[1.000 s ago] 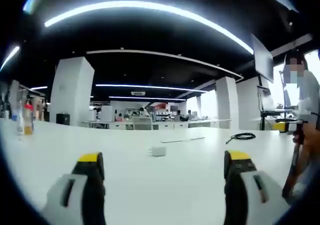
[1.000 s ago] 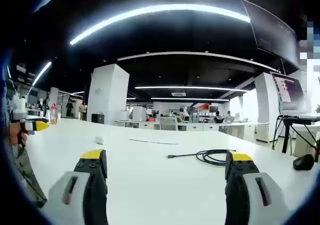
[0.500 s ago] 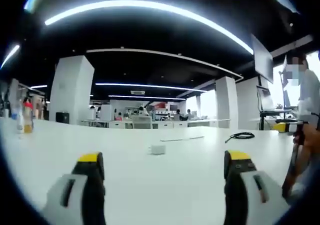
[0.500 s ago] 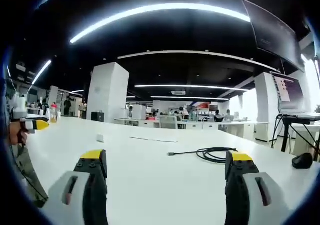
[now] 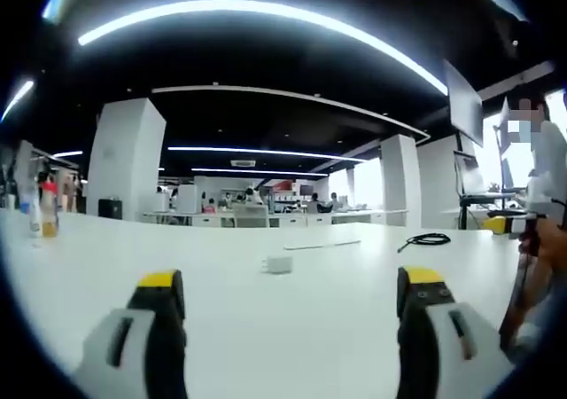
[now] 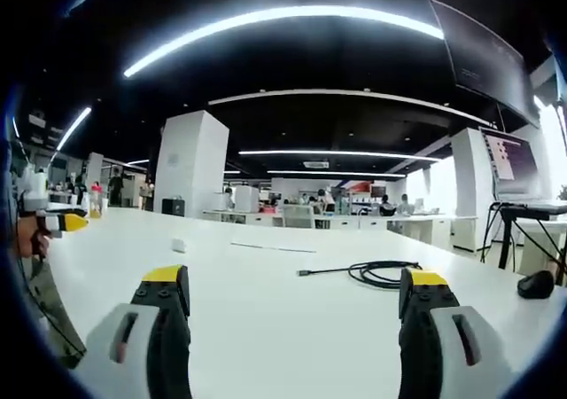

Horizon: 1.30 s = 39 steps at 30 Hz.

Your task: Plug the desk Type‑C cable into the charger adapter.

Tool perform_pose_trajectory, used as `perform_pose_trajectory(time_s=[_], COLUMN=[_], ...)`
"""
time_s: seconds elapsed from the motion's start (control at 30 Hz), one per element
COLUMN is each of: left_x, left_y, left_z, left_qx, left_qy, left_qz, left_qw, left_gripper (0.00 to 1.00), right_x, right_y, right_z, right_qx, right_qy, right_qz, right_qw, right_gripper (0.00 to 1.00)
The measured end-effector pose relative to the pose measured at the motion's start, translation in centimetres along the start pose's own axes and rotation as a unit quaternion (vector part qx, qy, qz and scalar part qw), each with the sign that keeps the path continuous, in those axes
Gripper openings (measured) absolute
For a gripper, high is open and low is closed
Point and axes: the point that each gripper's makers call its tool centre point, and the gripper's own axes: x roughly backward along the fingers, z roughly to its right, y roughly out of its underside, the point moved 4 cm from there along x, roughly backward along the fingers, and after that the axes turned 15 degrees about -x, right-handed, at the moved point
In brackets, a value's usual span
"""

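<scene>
Big open-plan office, dark ceiling with curved light strips, and one long white surface (image 5: 221, 284) that's smooth and matte. Nothing's been started on the plugging as far as I can tell.

Type-C cable (image 6: 376, 275) is a thin black rubbery cord, loosely coiled with one straight end pointing left; in the right gripper view it lies around 2 o'clock from picture centre, just beyond the right jaw tip. In the left gripper view the same cable (image 5: 429, 239) is way out at 3 o'clock. Charger adapter (image 5: 278, 264) is a little white boxy plastic block, dead ahead between the left gripper's jaws but well beyond them; from the right side it's a tiny white speck (image 6: 178, 246) at 9 o'clock. Cable and adapter sit well apart.

Left gripper (image 5: 288, 284) has its jaws wide, gripping nothing. Right gripper (image 6: 292, 284) likewise. Jaws are grey plastic with yellow tips.

So what's left: grab both, line up, push in. Bottles (image 5: 42, 208) stand far off at 9 o'clock.
</scene>
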Motion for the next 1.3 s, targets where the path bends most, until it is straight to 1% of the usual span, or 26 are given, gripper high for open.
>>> perform_pose_trajectory(time_s=[0.43, 0.77, 1.03, 1.07, 1.1, 1.13, 1.17, 1.23, 1.3], left_x=[-0.1, -0.6, -1.6, -1.7, -1.8, -1.9, -1.9, -2.2, -2.4], left_y=[0.0, 0.3, 0.0, -0.1, -0.3, -0.5, -0.4, -0.4, -0.5], left_z=[-0.1, 0.1, 0.1, 0.0, -0.1, -0.2, -0.4, -0.7, -0.7], left_qx=[-0.002, -0.004, -0.020, -0.019, -0.003, 0.004, 0.002, -0.014, -0.019], left_qy=[-0.002, 0.008, 0.023, 0.025, 0.024, 0.026, 0.027, 0.021, 0.022], left_qz=[0.000, -0.009, -0.012, -0.013, -0.006, -0.001, -0.003, -0.009, -0.006], left_qw=[1.0000, 0.9999, 0.9995, 0.9994, 0.9997, 0.9996, 0.9996, 0.9996, 0.9996], left_gripper=[1.00, 1.00, 0.99, 0.99, 0.99, 0.99, 0.98, 0.98, 0.98], right_x=[-0.3, -0.5, -0.6, -0.6, -0.6, -0.6, -0.6, -0.5, -0.6], right_y=[0.2, 0.6, 0.7, 0.7, 0.7, 0.7, 0.7, 0.8, 0.8], right_z=[-0.1, -0.3, -0.2, -0.2, -0.3, -0.3, -0.3, -0.4, -0.3], right_qx=[-0.001, -0.003, -0.002, -0.002, -0.003, -0.002, -0.002, -0.002, -0.002], right_qy=[-0.002, -0.007, -0.010, -0.011, -0.011, -0.012, -0.013, -0.014, -0.014], right_qz=[-0.002, -0.008, -0.011, -0.011, -0.013, -0.013, -0.012, -0.012, -0.011], right_qw=[1.0000, 0.9999, 0.9999, 0.9999, 0.9999, 0.9998, 0.9998, 0.9998, 0.9998], right_gripper=[1.00, 1.00, 1.00, 1.00, 1.00, 1.00, 1.00, 1.00, 1.00])
